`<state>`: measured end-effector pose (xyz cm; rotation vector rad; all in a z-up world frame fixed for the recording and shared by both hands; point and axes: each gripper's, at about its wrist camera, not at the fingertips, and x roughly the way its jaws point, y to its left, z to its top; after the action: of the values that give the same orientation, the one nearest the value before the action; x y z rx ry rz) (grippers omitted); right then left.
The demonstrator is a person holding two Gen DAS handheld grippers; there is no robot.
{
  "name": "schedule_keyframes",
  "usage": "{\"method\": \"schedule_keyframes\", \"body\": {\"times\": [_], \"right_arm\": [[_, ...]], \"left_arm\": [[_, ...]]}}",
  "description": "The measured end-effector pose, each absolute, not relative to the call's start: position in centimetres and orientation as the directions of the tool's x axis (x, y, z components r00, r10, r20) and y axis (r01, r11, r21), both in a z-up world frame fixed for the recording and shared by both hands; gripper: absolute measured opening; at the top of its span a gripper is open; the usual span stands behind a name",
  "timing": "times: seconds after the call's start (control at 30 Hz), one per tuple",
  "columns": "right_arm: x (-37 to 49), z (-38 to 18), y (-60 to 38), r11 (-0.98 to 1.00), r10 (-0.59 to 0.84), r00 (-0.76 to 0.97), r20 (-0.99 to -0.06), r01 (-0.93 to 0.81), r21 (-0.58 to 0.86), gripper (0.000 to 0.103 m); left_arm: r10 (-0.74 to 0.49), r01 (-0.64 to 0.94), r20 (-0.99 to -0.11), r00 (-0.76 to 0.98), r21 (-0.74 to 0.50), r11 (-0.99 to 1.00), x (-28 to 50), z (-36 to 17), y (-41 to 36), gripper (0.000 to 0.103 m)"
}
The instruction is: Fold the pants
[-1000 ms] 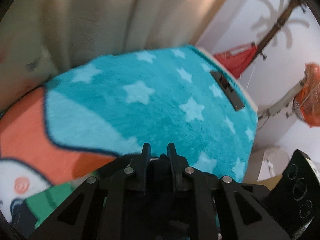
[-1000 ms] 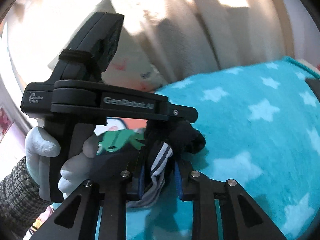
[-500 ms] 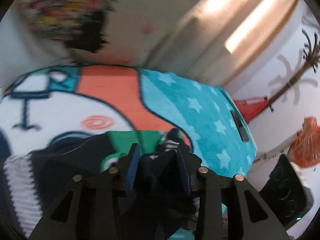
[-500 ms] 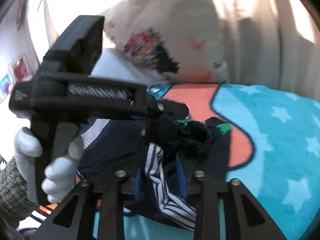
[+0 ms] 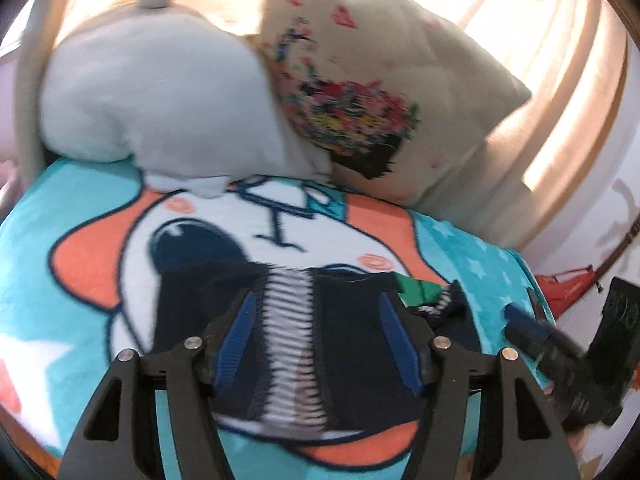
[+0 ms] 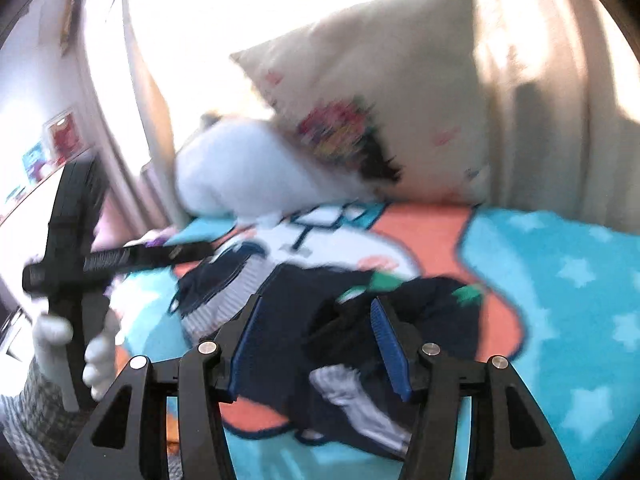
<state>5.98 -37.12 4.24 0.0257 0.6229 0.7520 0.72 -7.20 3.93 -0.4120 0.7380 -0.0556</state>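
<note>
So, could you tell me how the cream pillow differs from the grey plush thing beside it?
The cream pillow stands propped up, printed with colourful flowers; the grey plush lies lower and is plain. The pillow is flat and square-cornered; the plush is rounded. Both rest at the head of the blanket.

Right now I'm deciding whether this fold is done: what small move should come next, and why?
Probably draw both grippers back clear of the pants. The left gripper and right gripper are opening, their fingers no longer pinching cloth, and the pants lie on the blanket. The right end looks bunched, so smoothing it likely follows.
</note>
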Motion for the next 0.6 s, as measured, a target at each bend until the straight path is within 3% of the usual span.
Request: {"method": "schedule_keyframes", "body": {"times": [0.03, 0.07, 0.1, 0.5, 0.6], "right_arm": [[6.2, 4.5, -37.4, 0.755, 0.627, 0.573, -0.527, -0.613, 0.232, 0.051], [6.7, 4.5, -37.8, 0.776, 0.601, 0.588, -0.542, -0.590, 0.222, 0.034], [7.1, 4.5, -37.9, 0.794, 0.577, 0.597, -0.558, -0.569, 0.213, 0.024], [12.4, -2.4, -32.8, 0.820, 0.522, 0.447, -0.726, -0.498, 0.283, 0.025], [11.6, -0.7, -33.1, 0.826, 0.511, 0.477, -0.715, -0.503, 0.255, 0.025]], "left_arm": [[-0.188, -0.105, -0.642, 0.744, -0.389, 0.915, 0.4, 3.6, -6.7, 0.063], [-0.180, -0.120, -0.644, 0.744, -0.393, 0.912, 0.2, 3.3, -6.2, 0.063], [-0.172, -0.133, -0.647, 0.743, -0.395, 0.909, -0.1, 3.0, -5.8, 0.063], [-0.066, -0.234, -0.654, 0.753, -0.361, 0.903, -2.4, 1.4, -3.7, 0.063], [-0.043, -0.259, -0.648, 0.760, -0.363, 0.895, -3.2, 1.4, -2.5, 0.063]]}}
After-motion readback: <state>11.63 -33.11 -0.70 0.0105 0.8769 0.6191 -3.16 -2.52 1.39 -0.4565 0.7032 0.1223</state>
